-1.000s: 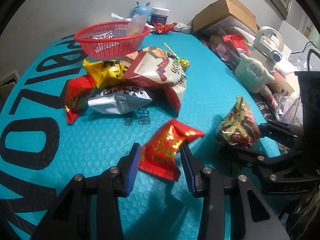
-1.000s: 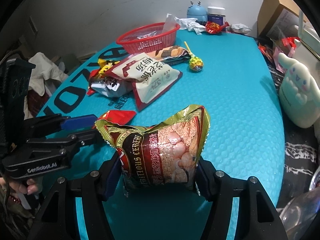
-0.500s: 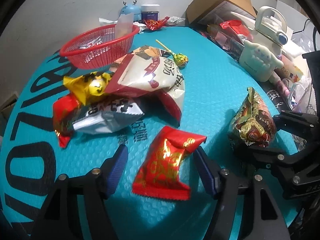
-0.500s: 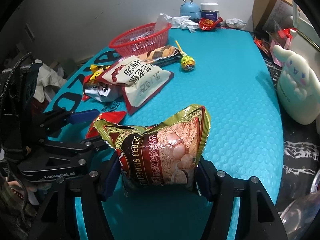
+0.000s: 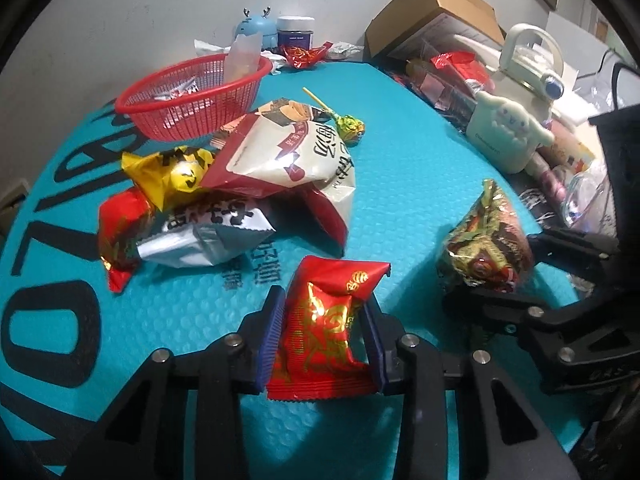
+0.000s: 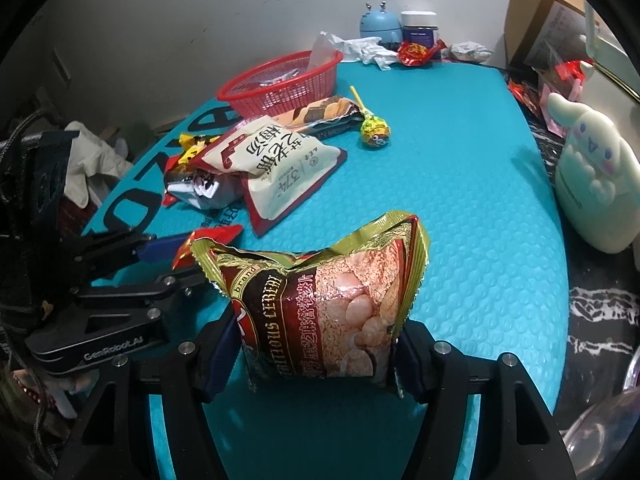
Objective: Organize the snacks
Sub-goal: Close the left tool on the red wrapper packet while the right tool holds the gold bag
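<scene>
A round table (image 5: 400,168) covered in a teal bubble-textured mat stood against a pale wall, with boxes and clutter along its right edge. Close to the camera, the left gripper (image 5: 322,344) had just been closing, and its blue pads pressed both sides of a red and gold snack packet (image 5: 326,320). Beside it, the right gripper (image 6: 316,356) was clamped on a gold and maroon cereal bag (image 6: 320,304), held upright above the mat. Farther out lay an unsorted pile (image 5: 224,192): a white and red pouch, a silver packet, a yellow one and another red one, with a lollipop (image 5: 350,130) just beyond. Behind them sat a red mesh basket (image 5: 192,100), holding only a few small wrappers. The sorting looked barely begun, with most snacks left outside the basket.
</scene>
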`<state>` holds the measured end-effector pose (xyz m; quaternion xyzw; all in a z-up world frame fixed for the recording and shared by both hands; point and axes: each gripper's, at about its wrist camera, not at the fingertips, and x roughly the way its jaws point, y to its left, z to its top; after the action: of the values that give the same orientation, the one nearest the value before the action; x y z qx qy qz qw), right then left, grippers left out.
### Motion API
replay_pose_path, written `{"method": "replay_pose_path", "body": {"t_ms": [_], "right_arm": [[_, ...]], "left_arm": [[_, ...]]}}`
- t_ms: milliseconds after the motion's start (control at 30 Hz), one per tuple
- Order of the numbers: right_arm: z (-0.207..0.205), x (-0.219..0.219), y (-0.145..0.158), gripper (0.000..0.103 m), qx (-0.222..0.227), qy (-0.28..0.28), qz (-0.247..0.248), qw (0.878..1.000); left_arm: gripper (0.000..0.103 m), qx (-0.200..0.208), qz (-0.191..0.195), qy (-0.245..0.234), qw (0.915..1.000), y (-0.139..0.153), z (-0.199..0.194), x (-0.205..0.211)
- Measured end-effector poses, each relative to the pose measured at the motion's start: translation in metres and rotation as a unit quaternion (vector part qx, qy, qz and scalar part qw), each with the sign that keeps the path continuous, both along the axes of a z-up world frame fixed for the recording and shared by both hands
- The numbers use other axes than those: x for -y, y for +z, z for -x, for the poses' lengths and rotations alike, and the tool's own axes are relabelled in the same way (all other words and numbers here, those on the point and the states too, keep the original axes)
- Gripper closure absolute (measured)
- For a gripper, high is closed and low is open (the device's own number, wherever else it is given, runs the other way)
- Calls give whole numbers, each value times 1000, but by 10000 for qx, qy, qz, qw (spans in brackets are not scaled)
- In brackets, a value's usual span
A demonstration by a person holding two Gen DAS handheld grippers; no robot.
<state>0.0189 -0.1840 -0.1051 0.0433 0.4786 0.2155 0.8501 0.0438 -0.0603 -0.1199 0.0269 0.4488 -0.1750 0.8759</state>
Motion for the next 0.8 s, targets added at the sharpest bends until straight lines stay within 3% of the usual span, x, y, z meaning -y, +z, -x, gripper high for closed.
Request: {"method": "replay_pose_path", "body": {"t_ms": [467, 800], "right_arm": [[14, -10, 8, 45, -10, 54, -150, 9999], [30, -17, 21, 45, 115, 122, -180, 9997]], "left_arm": [[73, 5, 349, 81, 9994, 9, 19, -11], [76, 318, 459, 143, 9983, 31, 39, -20]]}}
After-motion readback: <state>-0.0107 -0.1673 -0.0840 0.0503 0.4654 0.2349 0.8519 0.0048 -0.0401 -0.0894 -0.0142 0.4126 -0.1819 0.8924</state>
